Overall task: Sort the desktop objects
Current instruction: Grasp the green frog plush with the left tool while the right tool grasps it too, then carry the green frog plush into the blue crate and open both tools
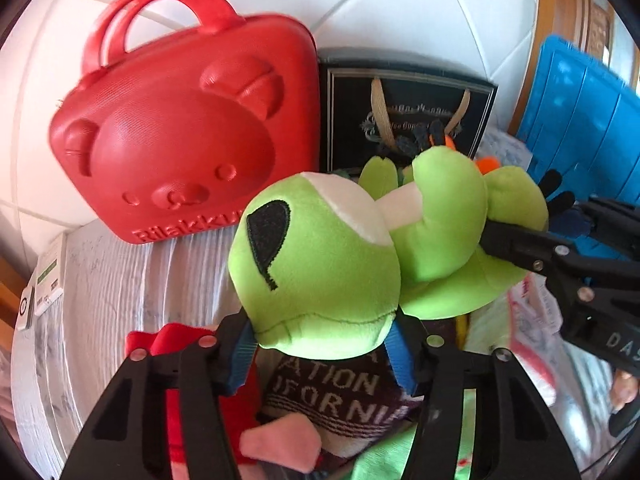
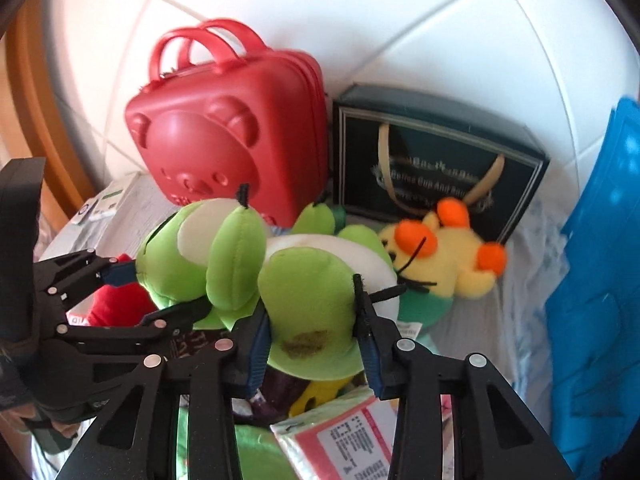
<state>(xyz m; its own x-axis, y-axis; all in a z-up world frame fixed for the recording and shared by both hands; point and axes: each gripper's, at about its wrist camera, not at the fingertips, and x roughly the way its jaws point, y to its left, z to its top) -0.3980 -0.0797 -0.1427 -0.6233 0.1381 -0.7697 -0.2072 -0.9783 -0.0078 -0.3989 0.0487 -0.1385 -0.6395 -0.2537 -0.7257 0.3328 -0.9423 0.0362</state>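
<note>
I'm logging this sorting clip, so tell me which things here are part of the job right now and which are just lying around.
In hand:
- green frog plush, pinched at the head by the left tongs
- the same frog's foot, pinched by the right tongs

Lying about:
- red bear case
- dark gift box
- yellow plush
- blue bin
- towel with lettering

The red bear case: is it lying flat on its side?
No, the red bear case stands upright with both handles on top.
</note>
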